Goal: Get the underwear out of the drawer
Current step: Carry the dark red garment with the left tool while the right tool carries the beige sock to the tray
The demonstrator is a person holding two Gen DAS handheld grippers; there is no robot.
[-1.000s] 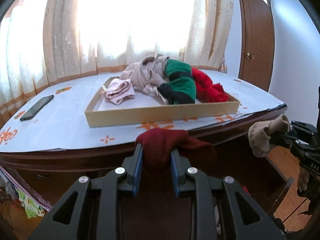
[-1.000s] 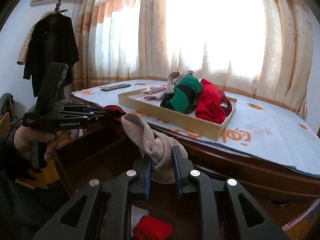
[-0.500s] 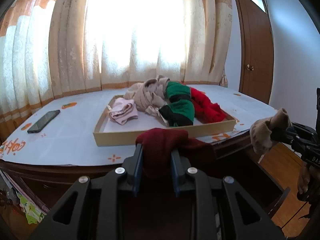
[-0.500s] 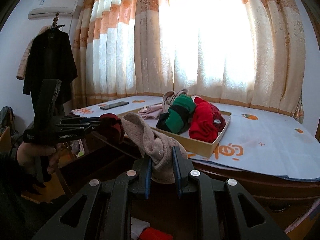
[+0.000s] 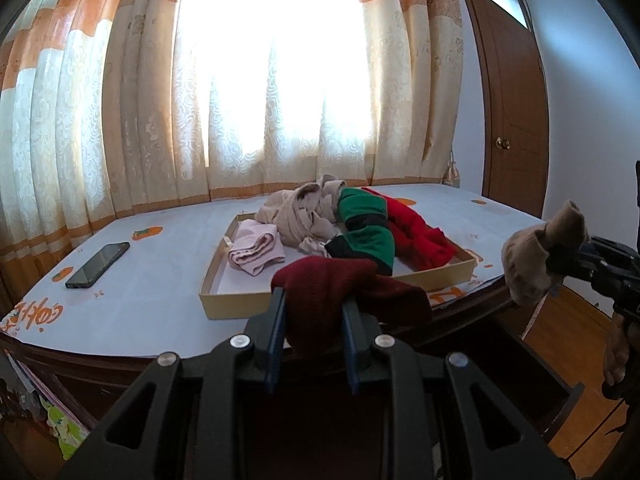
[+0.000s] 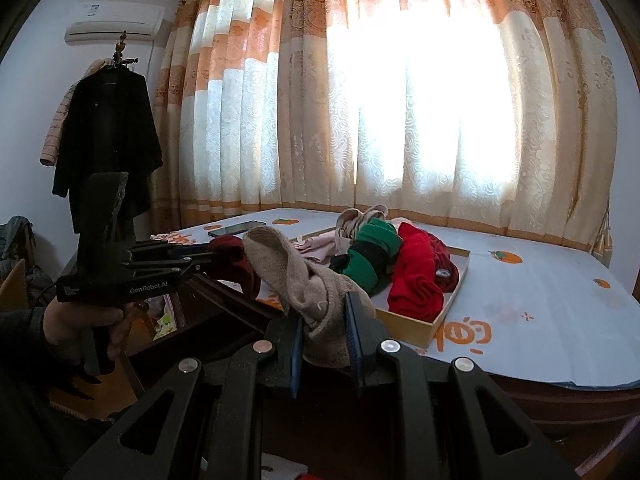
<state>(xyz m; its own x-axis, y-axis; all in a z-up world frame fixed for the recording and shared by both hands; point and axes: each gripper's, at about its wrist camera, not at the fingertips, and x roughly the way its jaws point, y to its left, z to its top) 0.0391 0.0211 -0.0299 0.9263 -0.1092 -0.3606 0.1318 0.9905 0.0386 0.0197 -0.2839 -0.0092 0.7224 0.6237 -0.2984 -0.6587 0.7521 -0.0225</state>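
Left wrist view: the left claw (image 5: 312, 312) was clenched on a dark red garment (image 5: 344, 296), held in front of the cardboard tray (image 5: 240, 300) on the counter (image 5: 152, 280); the soft knit bunched and drooped over the right finger, so a mid-bundle grip looked soundest. Right wrist view: the right claw (image 6: 326, 320) was clenched on a beige garment (image 6: 308, 280), held before the same tray (image 6: 420, 330), limp and light, its loose end flopping leftward.
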